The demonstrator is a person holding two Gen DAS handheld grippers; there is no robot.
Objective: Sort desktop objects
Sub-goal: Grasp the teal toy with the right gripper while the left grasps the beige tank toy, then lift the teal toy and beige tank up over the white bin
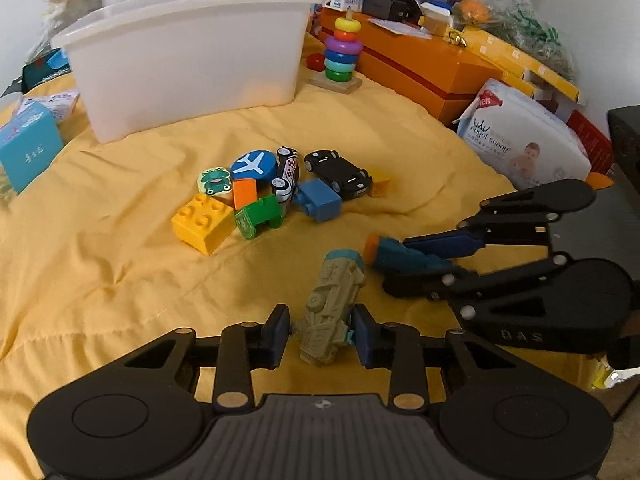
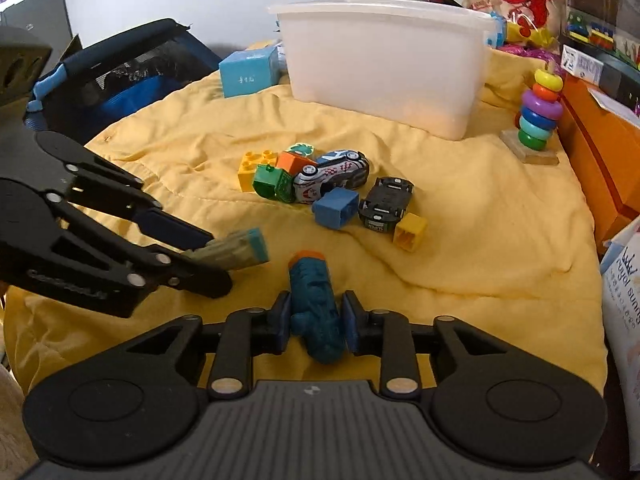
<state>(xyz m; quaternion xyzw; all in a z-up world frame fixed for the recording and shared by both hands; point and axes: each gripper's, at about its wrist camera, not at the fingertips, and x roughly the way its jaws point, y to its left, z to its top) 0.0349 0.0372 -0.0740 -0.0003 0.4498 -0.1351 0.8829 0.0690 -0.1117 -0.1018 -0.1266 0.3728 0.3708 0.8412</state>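
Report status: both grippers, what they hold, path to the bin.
Left gripper shut on khaki toy. Right gripper shut on teal toy. White bin ahead; toy pile between.

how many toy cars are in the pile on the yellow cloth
2. A white car with red checks lies on its side among the blocks; a black car sits just right of it. More may hide underneath.

Ring-stacker toy, orange box, wipes pack, blue carton.
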